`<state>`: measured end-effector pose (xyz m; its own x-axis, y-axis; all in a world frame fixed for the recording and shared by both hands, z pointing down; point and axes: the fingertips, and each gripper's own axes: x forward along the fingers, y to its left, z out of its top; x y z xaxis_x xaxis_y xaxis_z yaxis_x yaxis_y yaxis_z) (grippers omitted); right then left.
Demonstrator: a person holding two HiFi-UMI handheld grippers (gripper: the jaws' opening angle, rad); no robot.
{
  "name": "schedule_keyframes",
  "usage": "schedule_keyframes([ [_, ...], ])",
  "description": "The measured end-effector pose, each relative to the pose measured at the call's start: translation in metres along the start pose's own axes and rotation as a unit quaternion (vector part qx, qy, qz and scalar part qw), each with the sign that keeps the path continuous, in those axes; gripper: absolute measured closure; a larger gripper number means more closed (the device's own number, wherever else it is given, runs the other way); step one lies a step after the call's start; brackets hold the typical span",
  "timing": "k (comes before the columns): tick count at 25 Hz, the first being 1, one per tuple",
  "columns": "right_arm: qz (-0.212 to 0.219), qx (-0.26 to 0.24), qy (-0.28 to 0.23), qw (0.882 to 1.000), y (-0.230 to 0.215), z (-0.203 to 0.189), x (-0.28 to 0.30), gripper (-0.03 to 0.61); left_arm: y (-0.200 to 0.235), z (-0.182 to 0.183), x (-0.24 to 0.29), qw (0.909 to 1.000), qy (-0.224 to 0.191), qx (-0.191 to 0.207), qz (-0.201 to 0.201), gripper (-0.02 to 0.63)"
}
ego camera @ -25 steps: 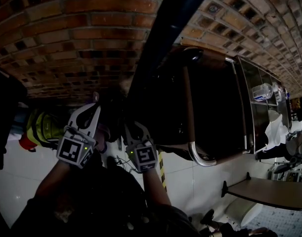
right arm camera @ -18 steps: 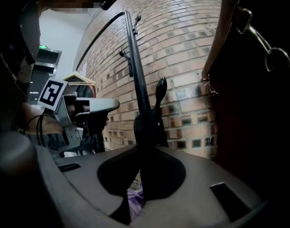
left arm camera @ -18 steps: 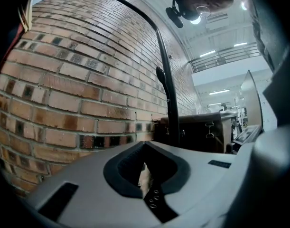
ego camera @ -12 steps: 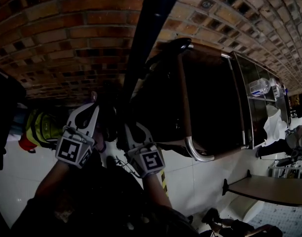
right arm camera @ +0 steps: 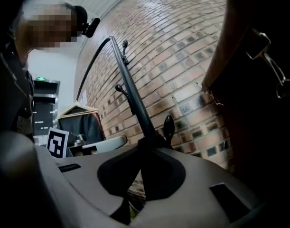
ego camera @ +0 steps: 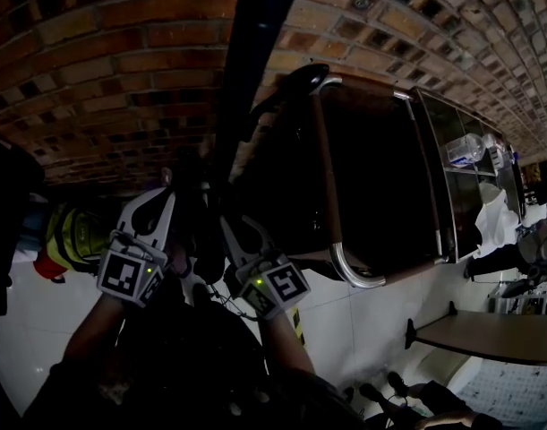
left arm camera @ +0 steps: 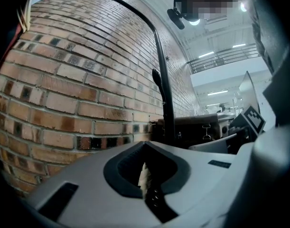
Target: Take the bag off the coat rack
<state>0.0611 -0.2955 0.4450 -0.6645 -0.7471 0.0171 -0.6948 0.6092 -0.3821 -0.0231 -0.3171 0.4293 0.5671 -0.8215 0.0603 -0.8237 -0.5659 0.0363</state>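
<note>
Both jaws closed, left gripper (ego camera: 170,192), right gripper (ego camera: 226,227), bag (ego camera: 380,177) murky

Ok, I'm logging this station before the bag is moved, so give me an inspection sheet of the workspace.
Surface: white tiled floor.
Job's things: dark bag hangs by the rack pole.
Clutter: yellow item low left.
Grippers: left gripper and right gripper both shut, near the pole.
Cables: thin wires below the grippers.
Surroundings: brick wall, table at right.
</note>
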Motion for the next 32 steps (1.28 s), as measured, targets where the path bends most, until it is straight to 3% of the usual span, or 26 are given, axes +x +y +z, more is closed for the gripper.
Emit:
schedule_keyframes([
  [12, 0.022, 0.047, -0.022, 0.998, -0.006, 0.021, 0.006, 0.548, -0.004, -0.001, 0.007, 0.9999, 0.004, 0.006, -0.012, 0.592],
  [19, 0.025, 0.019, -0.052, 0.998, 0.0, 0.061, 0.002, 0.548, -0.005, 0.006, 0.009, 0.9999, -0.003, 0.004, -0.016, 0.592],
  [24, 0.032, 0.038, -0.075, 0.996, 0.008, 0.085, -0.005, 0.548, -0.011, 0.018, 0.006, 0.9995, -0.015, -0.002, -0.027, 0.594],
  [32, 0.014, 0.022, -0.121, 0.992, 0.009, 0.129, -0.024, 0.548, -0.015, 0.033, -0.003, 0.9991, -0.03, 0.0, -0.031, 0.592],
])
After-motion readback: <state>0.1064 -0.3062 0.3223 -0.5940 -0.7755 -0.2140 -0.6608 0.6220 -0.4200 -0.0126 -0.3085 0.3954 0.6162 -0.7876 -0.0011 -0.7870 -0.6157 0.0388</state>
